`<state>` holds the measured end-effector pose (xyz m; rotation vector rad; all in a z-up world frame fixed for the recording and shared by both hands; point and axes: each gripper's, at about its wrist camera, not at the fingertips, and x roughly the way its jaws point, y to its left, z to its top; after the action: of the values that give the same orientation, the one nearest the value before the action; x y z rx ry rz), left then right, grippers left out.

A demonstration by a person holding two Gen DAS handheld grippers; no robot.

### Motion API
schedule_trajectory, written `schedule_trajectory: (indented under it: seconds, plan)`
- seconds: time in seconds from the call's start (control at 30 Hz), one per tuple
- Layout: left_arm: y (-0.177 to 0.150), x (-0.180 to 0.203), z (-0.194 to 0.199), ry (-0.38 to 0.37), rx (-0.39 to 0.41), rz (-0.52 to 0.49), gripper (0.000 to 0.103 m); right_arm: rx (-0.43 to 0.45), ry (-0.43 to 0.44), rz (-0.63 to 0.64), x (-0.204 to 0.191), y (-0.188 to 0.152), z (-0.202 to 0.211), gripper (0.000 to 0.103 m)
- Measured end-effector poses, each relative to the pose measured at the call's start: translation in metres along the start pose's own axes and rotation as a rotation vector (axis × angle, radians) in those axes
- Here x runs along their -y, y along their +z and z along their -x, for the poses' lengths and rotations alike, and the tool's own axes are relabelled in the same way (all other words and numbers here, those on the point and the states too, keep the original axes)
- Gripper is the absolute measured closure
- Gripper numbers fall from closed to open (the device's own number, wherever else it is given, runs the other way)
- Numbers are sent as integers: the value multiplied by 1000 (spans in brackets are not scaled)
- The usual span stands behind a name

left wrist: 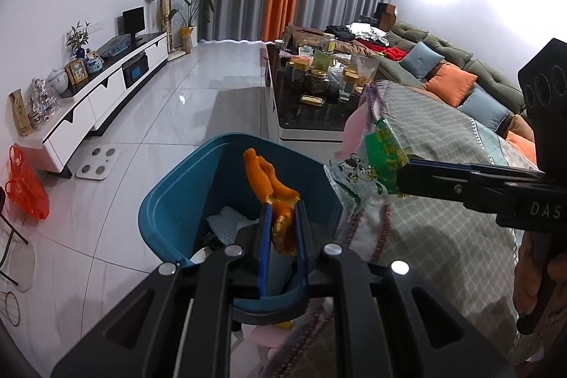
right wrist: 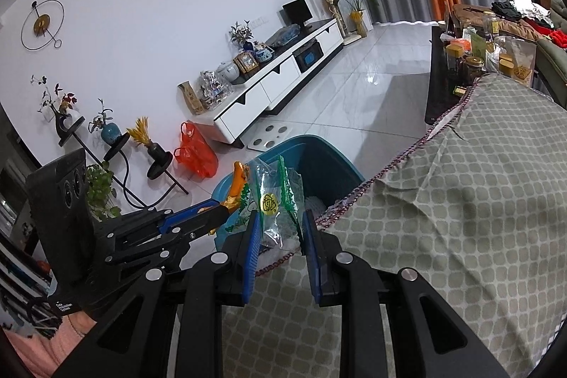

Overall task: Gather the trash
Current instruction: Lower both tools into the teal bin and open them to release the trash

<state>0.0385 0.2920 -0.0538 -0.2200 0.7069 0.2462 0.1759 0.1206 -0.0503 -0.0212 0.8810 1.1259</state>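
My left gripper (left wrist: 282, 206) is shut on an orange peel (left wrist: 271, 186) and holds it above the open blue trash bin (left wrist: 170, 197), which holds white paper. It also shows in the right wrist view (right wrist: 226, 206) with the peel (right wrist: 236, 183). My right gripper (right wrist: 280, 218) is shut on a clear and green plastic snack wrapper (right wrist: 274, 201), held at the table's edge over the bin (right wrist: 319, 162). In the left wrist view the right gripper (left wrist: 404, 176) holds the wrapper (left wrist: 372, 162) beside the bin.
A table with a grey patterned cloth (right wrist: 460, 201) lies right of the bin. A dark coffee table (left wrist: 312, 98) with jars, a green sofa (left wrist: 460, 66) with cushions, a white TV cabinet (left wrist: 106, 87), a scale (left wrist: 97, 162) and a red plastic bag (left wrist: 26, 186) stand around.
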Motion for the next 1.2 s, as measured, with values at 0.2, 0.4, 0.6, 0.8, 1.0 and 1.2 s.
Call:
schedule_trajectory:
  seconds: [0.2, 0.4, 0.6, 0.8, 1.0, 1.2]
  plan:
    - [2, -4, -6, 10, -7, 11, 89, -14, -7, 5, -1, 3, -10, 79]
    - [1, -3, -10, 17, -11, 19, 89, -27, -14, 13, -2, 8, -20, 79]
    - [3, -4, -13, 25, -19, 28, 89, -41, -28, 19, -4, 11, -27, 79]
    - [5, -9, -17, 34, -22, 35, 89, -62, -39, 20, -2, 14, -36, 79]
    - [8, -15, -26, 32, -40, 52, 89, -85, -60, 28, -5, 18, -50, 78]
    - [8, -29, -41, 5, -80, 84, 88, -111, -74, 34, -8, 18, -61, 76]
